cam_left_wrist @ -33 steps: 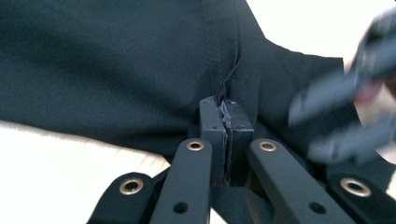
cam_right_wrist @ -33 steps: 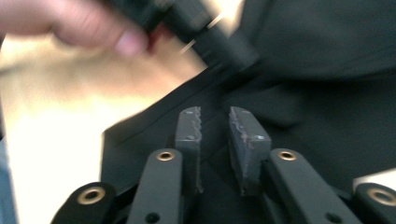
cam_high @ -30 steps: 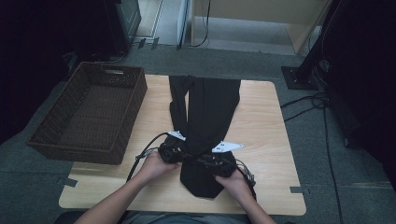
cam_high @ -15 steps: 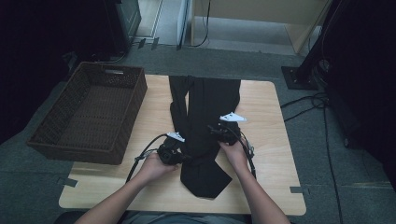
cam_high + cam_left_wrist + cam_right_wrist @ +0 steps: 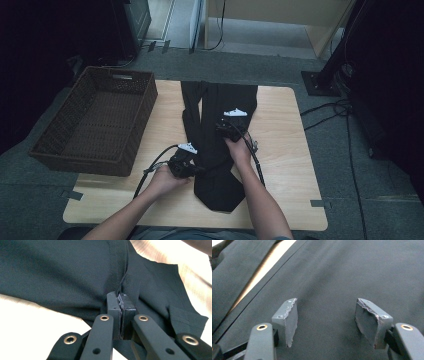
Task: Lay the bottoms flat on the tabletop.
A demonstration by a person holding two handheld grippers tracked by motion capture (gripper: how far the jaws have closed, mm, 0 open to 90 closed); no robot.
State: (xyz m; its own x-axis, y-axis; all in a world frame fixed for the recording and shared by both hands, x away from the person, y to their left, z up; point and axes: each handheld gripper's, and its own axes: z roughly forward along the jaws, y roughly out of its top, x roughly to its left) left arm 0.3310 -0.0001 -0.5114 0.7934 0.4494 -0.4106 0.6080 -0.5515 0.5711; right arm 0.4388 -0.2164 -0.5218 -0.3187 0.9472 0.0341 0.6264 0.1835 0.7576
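While left gripper (image 5: pixel 121 305) pinches trousers (image 5: pixel 220 130), right gripper (image 5: pixel 325 320) hovers spread, just opening.

The left gripper (image 5: pixel 121 305) has its fingers (image 5: pixel 112 305) pinched tight on a seam fold of dark cloth (image 5: pixel 62 272).

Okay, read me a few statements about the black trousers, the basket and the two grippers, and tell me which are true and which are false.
1. The left gripper is shut on the black trousers. True.
2. The right gripper pinches cloth. False: its jaws stand open above the cloth and have just been opening.
3. The wicker basket holds the trousers. False: they lie on the wooden table.
4. The basket sits left of the trousers. True.
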